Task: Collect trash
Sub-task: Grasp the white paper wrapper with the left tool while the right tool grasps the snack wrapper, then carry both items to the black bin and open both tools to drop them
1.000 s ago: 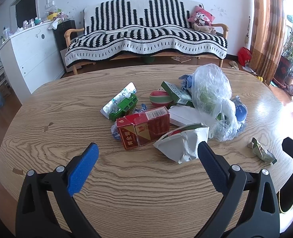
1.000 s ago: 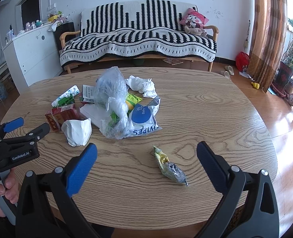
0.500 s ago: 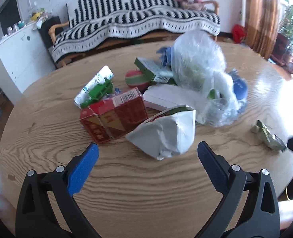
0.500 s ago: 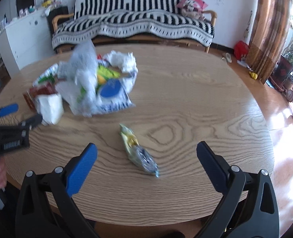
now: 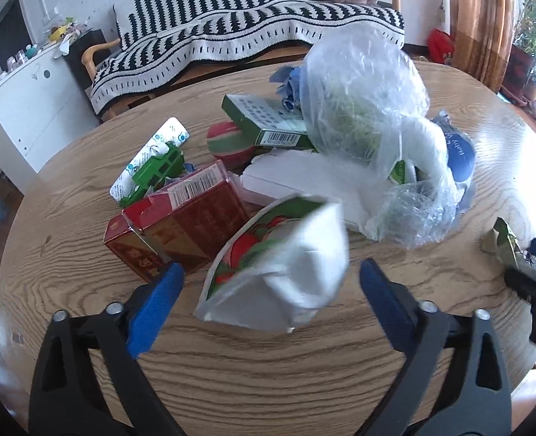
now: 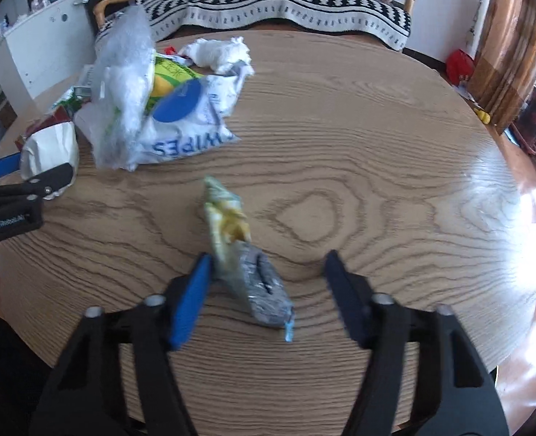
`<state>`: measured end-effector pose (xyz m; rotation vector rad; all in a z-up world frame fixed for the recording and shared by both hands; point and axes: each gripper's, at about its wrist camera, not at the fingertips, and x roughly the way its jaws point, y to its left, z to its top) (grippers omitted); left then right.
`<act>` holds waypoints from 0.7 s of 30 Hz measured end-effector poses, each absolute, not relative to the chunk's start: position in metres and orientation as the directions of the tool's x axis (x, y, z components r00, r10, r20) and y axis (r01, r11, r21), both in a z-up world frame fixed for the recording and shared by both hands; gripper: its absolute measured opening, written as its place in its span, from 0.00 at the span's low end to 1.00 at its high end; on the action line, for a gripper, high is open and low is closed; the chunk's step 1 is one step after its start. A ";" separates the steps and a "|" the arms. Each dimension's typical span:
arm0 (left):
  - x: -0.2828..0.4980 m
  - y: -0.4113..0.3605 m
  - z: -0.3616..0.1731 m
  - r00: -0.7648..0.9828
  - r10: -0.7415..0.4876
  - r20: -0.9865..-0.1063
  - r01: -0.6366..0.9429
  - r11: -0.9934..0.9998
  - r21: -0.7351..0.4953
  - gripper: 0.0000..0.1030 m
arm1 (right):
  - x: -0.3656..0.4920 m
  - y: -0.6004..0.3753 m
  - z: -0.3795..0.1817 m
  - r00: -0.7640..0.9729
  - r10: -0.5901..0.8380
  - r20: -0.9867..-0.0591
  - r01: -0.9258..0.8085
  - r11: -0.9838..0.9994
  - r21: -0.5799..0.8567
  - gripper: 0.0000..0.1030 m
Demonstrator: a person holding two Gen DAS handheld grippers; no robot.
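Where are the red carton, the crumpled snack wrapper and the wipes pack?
red carton (image 5: 195, 225): left wrist view, its front face.
crumpled snack wrapper (image 6: 238, 239): right wrist view, its middle.
wipes pack (image 6: 184, 141): right wrist view, its printed lettering.

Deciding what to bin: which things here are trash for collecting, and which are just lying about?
For the job:
- white crumpled bag, between the left gripper fingers, closing
- snack wrapper, between the right gripper fingers, closing
- clear plastic bag
- wipes pack
- red box

Likely lying about:
- green toy truck
- sofa
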<state>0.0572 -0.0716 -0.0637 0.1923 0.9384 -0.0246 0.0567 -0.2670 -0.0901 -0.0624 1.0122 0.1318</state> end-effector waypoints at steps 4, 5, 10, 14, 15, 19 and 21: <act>0.053 -0.061 -0.057 0.588 -0.008 -0.809 0.105 0.992 0.066 0.55 | 0.051 -0.263 -0.083 0.522 0.098 -0.847 -0.145 0.989 0.025 0.17; 0.052 -0.059 -0.055 0.591 -0.017 -0.806 0.101 0.993 0.054 0.54 | 0.049 -0.265 -0.080 0.529 0.098 -0.843 -0.143 0.989 0.025 0.17; 0.038 -0.050 -0.032 0.645 -0.046 -0.763 0.107 0.994 0.031 0.53 | 0.033 -0.284 -0.057 0.585 0.115 -0.803 -0.112 0.992 0.060 0.17; 0.027 -0.061 -0.017 0.660 -0.085 -0.746 0.133 0.991 0.005 0.53 | 0.012 -0.313 -0.040 0.618 0.104 -0.779 -0.060 0.995 0.085 0.17; 0.024 -0.072 -0.012 0.665 -0.109 -0.739 0.158 0.987 -0.003 0.53 | 0.006 -0.324 -0.037 0.626 0.096 -0.774 -0.039 0.995 0.093 0.17; 0.007 -0.124 0.002 0.662 -0.211 -0.719 0.281 0.959 -0.022 0.53 | -0.021 -0.374 -0.029 0.653 0.038 -0.757 0.066 0.992 0.107 0.17; -0.004 -0.165 0.005 0.639 -0.282 -0.716 0.372 0.928 -0.033 0.53 | -0.035 -0.407 -0.027 0.659 -0.002 -0.752 0.140 0.983 0.120 0.17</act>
